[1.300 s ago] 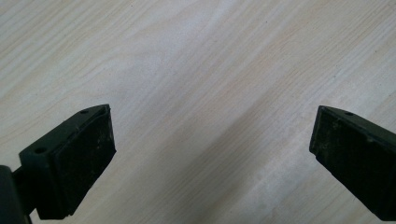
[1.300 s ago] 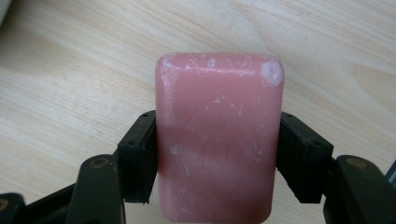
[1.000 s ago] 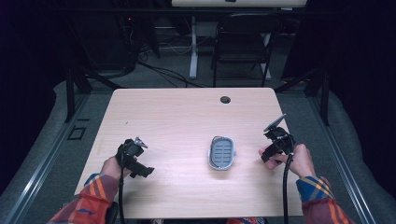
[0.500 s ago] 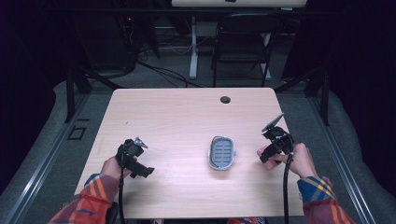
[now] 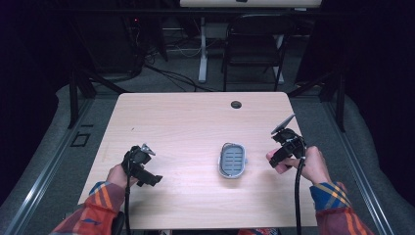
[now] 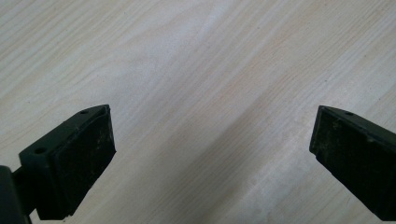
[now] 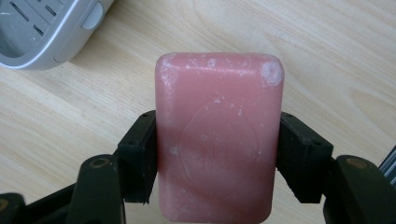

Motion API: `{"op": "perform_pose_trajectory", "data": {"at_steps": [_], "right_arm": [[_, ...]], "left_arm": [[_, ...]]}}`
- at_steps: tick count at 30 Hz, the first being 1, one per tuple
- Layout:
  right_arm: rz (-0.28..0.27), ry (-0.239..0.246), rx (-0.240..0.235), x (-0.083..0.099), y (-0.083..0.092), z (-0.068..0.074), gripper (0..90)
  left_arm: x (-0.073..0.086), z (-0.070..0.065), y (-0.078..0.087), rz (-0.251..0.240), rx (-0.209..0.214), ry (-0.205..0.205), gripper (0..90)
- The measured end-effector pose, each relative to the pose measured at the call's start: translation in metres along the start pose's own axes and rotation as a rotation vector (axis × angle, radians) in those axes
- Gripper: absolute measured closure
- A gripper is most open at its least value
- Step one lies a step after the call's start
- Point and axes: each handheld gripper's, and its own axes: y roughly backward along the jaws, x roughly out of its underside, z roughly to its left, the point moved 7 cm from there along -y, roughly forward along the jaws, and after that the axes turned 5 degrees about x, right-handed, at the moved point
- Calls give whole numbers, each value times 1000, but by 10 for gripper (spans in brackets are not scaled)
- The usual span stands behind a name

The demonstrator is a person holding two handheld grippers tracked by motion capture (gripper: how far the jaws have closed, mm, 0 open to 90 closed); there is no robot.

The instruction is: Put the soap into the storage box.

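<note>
Soap, a pink rectangular bar (image 7: 218, 140) with whitish scuffs and a faint oval stamp on its face, sits clamped in the right claw (image 7: 219, 156); in the right gripper view we see the two black jaws pressed against its long sides, the bar standing out past them over the pale wood-grain bench (image 7: 327, 56). At the upper left corner of that view we find a grey plastic soap dish (image 7: 42, 28) with a slotted floor, lying on the bench near the bar but apart from it.

From the high view we place the right claw (image 5: 279, 156) near the right edge of the bench (image 5: 186, 122), held in the person's right hand (image 5: 306, 164), with a grey three-cornered plate rising from its top. The grey soap dish (image 5: 232, 160) lies flat just to its left, roughly midway across the bench and toward the near side. We cannot make out the pink bar clearly from this height.

The left claw (image 5: 149, 177) hovers low over the near left part of the bench, well apart from the dish, gripped by the person's left hand (image 5: 117, 175). In the left gripper view we see the left claw (image 6: 212, 154) with its jaws spread wide apart, with bare wood grain between them.

Both forearms wear plaid sleeves (image 5: 335, 205) of orange, red and blue. A small dark round hole (image 5: 236, 104) marks the far edge of the bench, and beyond it a black chair (image 5: 254, 49) stands on the grey floor.
</note>
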Motion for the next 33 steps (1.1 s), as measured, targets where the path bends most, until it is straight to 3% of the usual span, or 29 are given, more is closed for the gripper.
{"op": "perform_pose_trajectory", "data": {"at_steps": [5, 7, 16, 25, 33], "right_arm": [[3, 1, 0, -2, 4, 3, 371], [21, 24, 5, -3, 7, 2, 371], [-10, 34, 8, -16, 14, 9, 371], [11, 52, 9, -26, 17, 13, 371], [-9, 68, 11, -36, 22, 21, 371]], "left_arm": [[0, 0, 1, -4, -5, -2, 1], [0, 0, 0, 3, -5, -3, 1], [0, 1, 0, 4, -3, -7, 1], [0, 0, 0, 8, 1, -17, 1], [0, -1, -2, 13, 0, -20, 1]]}}
